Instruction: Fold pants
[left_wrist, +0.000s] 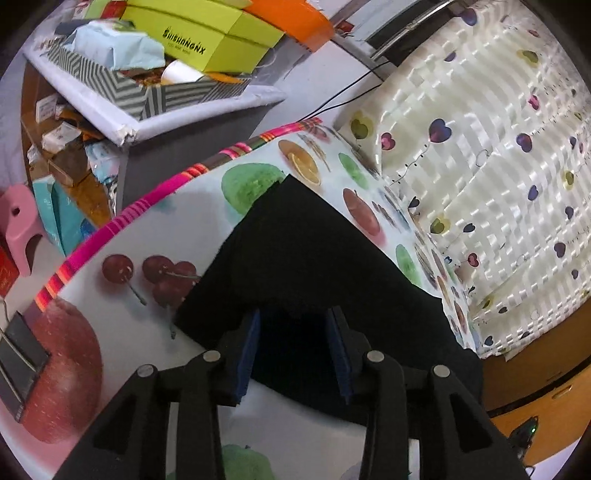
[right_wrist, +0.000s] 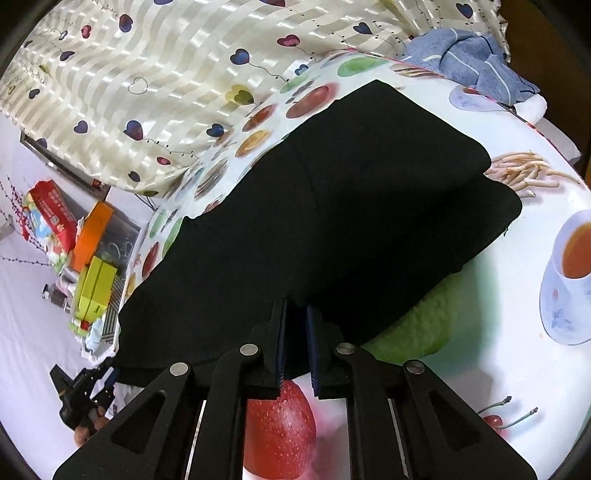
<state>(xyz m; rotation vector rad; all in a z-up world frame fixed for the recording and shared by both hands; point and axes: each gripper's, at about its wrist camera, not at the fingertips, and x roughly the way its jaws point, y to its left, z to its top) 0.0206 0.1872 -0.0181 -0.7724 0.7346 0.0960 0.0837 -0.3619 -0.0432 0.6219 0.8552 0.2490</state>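
The black pants (right_wrist: 332, 206) lie folded lengthwise on the fruit-print tablecloth (right_wrist: 498, 295); they also show in the left wrist view (left_wrist: 295, 251). My left gripper (left_wrist: 293, 317) hovers at the near edge of one end of the pants, jaws apart with the cloth edge between them. It also shows in the right wrist view (right_wrist: 103, 380) at the pants' left end. My right gripper (right_wrist: 295, 314) has its jaws nearly closed, pinching the pants' near edge.
A heart-print curtain (left_wrist: 480, 147) hangs behind the table. A grey-blue cloth (right_wrist: 469, 55) lies at the far right table edge. A striped box with green cartons (left_wrist: 166, 55) and a pink stool (left_wrist: 18, 221) stand off the left side. A binder clip (left_wrist: 18, 362) grips the tablecloth edge.
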